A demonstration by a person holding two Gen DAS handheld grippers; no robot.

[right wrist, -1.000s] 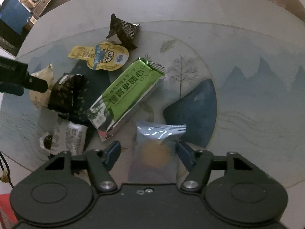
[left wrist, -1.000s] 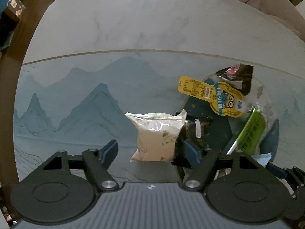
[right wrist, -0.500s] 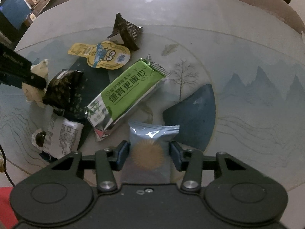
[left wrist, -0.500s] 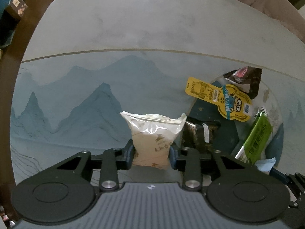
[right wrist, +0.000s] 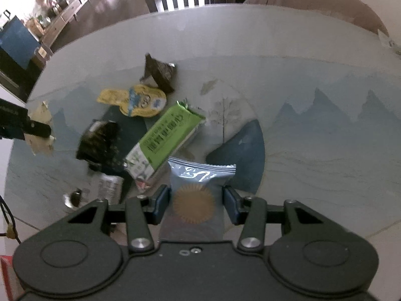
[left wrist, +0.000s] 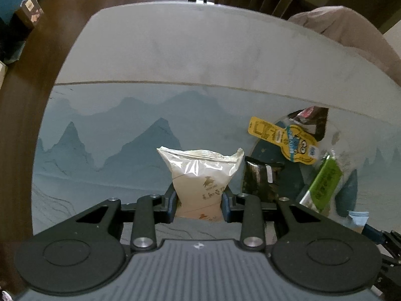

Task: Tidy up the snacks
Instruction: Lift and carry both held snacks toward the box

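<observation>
Left gripper (left wrist: 199,202) jaws clamp the white packet (left wrist: 200,183); right gripper (right wrist: 196,204) jaws clamp the blue packet (right wrist: 198,190). Side grips likely suit carrying each clear of the snacks left on the table (left wrist: 200,57).

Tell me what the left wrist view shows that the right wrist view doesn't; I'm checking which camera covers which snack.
Only the left wrist view shows the front of the cream packet, pinched in the left tool.

Only the right wrist view shows the blue packet's gold sun print, clamped in the right tool, plus a white-labelled packet near the table edge.

Both show the green bar, yellow minion pouch, and two dark wrappers.
</observation>
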